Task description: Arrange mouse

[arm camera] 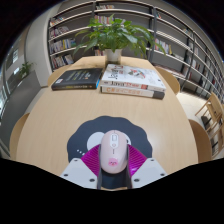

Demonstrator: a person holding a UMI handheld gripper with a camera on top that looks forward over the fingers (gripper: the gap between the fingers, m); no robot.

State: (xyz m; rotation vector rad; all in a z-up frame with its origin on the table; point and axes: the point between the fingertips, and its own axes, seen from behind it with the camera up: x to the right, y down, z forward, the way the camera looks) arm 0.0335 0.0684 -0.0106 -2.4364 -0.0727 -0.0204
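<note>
Gripper view, looking forward along the two fingers over a round wooden table (pixel 60 120). The gripper (pixel 113 160) is clenched on a white computer mouse (pixel 113 152): both magenta pads (pixel 96 158) press against its left and right sides, with no gap visible on either side. The mouse points away from the camera and sits over a dark round mouse pad (pixel 85 135) at the near edge of the table; whether it rests on the pad or is lifted just above it cannot be told. The gripper is held level and aimed straight across the table. Beyond the fingers, at the far side, lie a dark book (pixel 77 78) and, just beside it, a stack of books (pixel 132 82). Behind them stands a leafy potted plant (pixel 113 38). Bookshelves (pixel 170 40) line the background.
</note>
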